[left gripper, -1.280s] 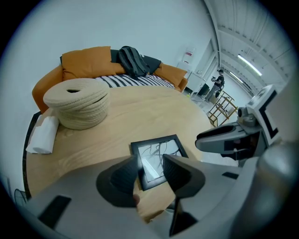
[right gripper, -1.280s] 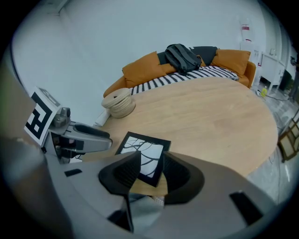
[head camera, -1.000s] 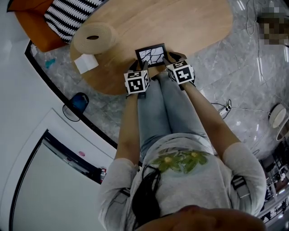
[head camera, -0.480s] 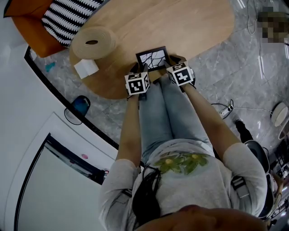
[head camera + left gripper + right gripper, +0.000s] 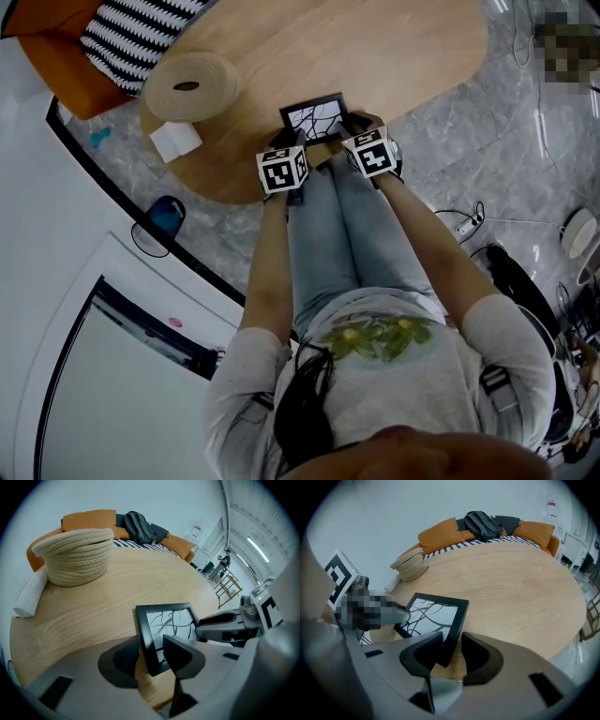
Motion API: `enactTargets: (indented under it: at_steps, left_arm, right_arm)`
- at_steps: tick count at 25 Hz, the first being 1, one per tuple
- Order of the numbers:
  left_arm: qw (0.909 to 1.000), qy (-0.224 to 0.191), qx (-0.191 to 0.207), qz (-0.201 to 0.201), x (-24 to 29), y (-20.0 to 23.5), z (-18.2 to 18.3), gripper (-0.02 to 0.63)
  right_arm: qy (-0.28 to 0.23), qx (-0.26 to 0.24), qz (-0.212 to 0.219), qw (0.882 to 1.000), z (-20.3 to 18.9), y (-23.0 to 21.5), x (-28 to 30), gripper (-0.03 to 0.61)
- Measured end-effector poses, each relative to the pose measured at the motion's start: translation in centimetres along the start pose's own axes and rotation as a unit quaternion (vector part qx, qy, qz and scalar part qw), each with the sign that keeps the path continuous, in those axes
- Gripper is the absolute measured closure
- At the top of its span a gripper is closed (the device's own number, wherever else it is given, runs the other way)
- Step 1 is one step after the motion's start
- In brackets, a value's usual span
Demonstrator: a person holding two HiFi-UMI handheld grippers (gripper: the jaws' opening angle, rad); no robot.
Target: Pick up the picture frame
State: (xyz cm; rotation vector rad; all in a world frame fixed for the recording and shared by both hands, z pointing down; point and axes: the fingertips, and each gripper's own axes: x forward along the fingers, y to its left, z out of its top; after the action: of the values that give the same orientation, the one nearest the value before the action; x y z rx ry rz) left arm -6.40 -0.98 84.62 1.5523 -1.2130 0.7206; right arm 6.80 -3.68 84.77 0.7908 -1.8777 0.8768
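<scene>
A black picture frame point(image 5: 314, 116) with a white branch print lies flat on the round wooden table point(image 5: 394, 47), close to its near edge. My left gripper point(image 5: 284, 142) stands at the frame's near left corner. In the left gripper view the frame's point(image 5: 168, 623) edge runs between the jaws of the left gripper point(image 5: 152, 657), with bare wood showing beside it. My right gripper point(image 5: 359, 124) is at the near right corner. Its jaws have just been closing, and the frame's point(image 5: 436, 613) corner sits between the jaws of the right gripper point(image 5: 450, 654) with a gap still showing.
A coiled rope basket point(image 5: 190, 86) and a white box point(image 5: 175, 141) sit on the table to the left. An orange sofa with a striped cushion point(image 5: 131, 37) curves behind, with a dark backpack point(image 5: 485, 524) on it. My knees are under the table edge.
Both grippers have sunk a little at the frame's near corners. The frame lies where it was.
</scene>
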Motion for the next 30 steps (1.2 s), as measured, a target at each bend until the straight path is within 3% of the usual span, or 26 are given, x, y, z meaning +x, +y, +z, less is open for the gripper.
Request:
enactTargets:
  at_steps: [13,18,30]
  left_arm:
    - [0.9997,0.000,-0.007,0.022,-0.4,0.1,-0.2,0.517]
    - [0.9997,0.007,0.004,0.024,-0.9,-0.2,0.0,0.520]
    - [0.9995,0.017,-0.020,0.015,-5.0,-1.9,0.7,0.522]
  right_arm:
    - [0.007,0.012,-0.004,1.000,-0.1,-0.1,-0.5,0.482]
    - [0.015,-0.001,-0.005,1.000,0.0,0.0,-1.0,0.482]
    - [0.025,0.005,-0.005,1.000,1.3,1.4,-5.5,0.485]
